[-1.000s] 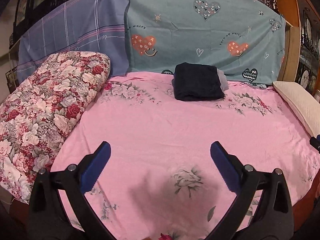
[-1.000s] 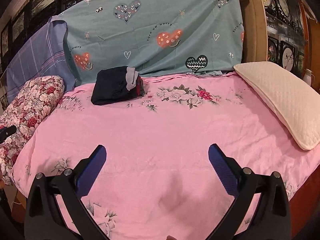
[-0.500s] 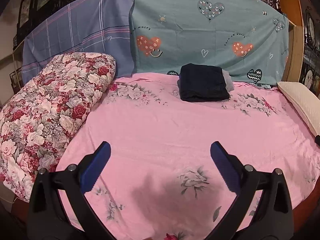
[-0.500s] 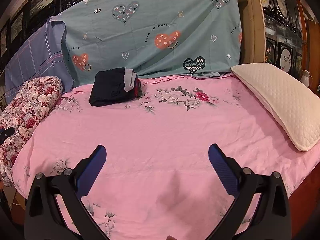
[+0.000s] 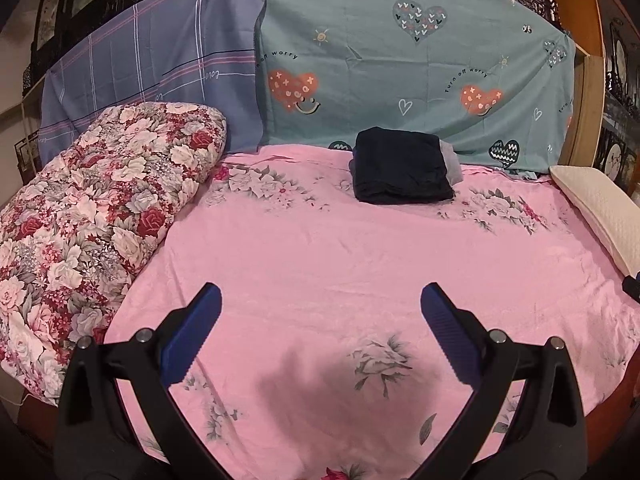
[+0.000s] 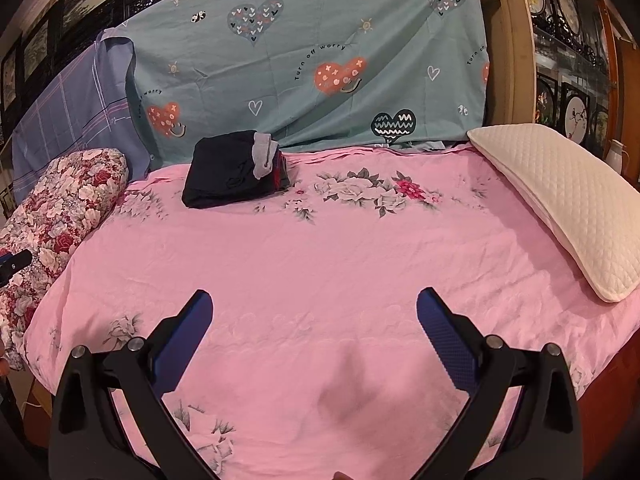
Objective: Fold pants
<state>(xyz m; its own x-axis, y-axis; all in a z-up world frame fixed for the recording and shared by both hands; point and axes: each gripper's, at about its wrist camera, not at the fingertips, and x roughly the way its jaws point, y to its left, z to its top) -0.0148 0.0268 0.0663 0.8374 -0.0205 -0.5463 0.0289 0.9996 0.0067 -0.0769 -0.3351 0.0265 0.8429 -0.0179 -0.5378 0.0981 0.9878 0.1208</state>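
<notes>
Dark folded pants point(image 5: 402, 170) lie in a neat stack with a grey garment at the far side of the pink floral bed sheet point(image 5: 320, 256), against the headboard cover. They also show in the right wrist view point(image 6: 236, 170). My left gripper point(image 5: 320, 300) is open and empty, held above the near part of the bed, far from the pants. My right gripper point(image 6: 314, 304) is open and empty too, above the near edge of the bed.
A rolled floral quilt point(image 5: 92, 216) lies along the left side. A cream quilted pillow point(image 6: 560, 200) lies at the right edge. Teal heart-print point(image 5: 400, 60) and blue checked point(image 5: 160, 68) sheets hang over the headboard. Dark wooden shelving point(image 6: 572, 60) stands at the right.
Both grippers have drawn back and turned slightly, so the folded stack sits a little further right in the left view. Both stay open. Nothing on the bed has moved.
</notes>
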